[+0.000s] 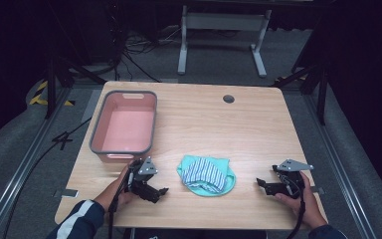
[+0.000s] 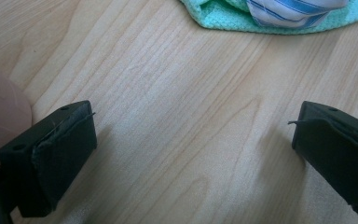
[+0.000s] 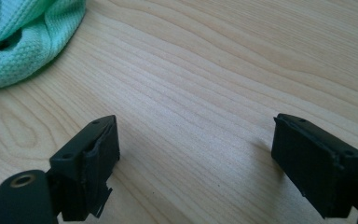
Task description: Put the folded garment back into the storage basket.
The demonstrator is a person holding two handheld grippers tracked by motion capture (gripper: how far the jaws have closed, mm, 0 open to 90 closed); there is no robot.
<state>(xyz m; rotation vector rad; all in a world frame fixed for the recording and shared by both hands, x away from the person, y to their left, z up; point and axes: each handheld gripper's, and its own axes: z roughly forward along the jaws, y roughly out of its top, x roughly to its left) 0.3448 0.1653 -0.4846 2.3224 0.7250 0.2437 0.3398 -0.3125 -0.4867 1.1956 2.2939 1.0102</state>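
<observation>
Both grippers, left gripper (image 1: 160,192) and right gripper (image 1: 261,183), are held with jaws spread, empty, flanking the cloth pile (image 1: 206,174).

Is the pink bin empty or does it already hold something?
Empty. The high view shows the pink bin's bare floor; the cloth pile lies on the table outside it.

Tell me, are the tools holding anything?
No. The left tool and right tool are both open with bare table between their jaws. The cloths lie untouched between them.
</observation>
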